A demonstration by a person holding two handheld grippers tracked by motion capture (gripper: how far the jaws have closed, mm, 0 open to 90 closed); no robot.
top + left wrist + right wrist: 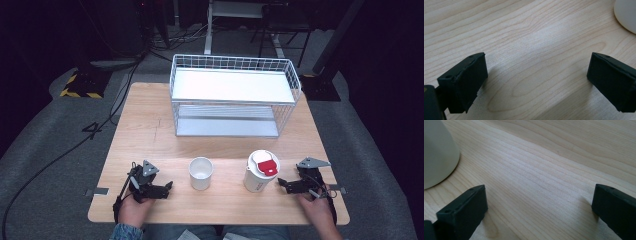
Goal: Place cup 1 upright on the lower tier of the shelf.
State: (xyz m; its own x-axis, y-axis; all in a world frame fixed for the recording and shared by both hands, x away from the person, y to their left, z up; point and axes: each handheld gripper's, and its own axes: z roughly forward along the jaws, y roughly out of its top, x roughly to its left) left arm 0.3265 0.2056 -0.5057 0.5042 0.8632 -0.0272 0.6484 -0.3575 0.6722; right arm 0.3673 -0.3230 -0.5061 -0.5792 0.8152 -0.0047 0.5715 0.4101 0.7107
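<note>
Both my grippers sit low along the table's (150, 130) near edge, hands resting on the wood. My left gripper (169, 187) is by the near-left corner, jaws spread wide with nothing but bare wood grain between them. My right gripper (281, 183) is toward the near-right corner, jaws just as wide, holding nothing either.

Between the two stand the things I'm going for. The small open white cup (201, 173) stands upright near the middle of the near edge, just off my left jaws; in the left gripper view its rounded wall (626, 15) peeks in at the top right corner. The taller white cup with the red-tabbed lid (261, 171) stands upright just beside my right gripper; its wall (436, 157) bulges in at the top left of the right gripper view.

The white wire shelf rack (232, 95) waits at the far edge, well apart from everything.

To do this reach well, I judge each gripper should turn until its cup sits centred between the pads, come in level, and take the wall at mid-height. The lidded cup is tall and could tip if nudged off-centre, so I want both pads meeting it together. The open cup probably squashes; a light squeeze suits it.
</note>
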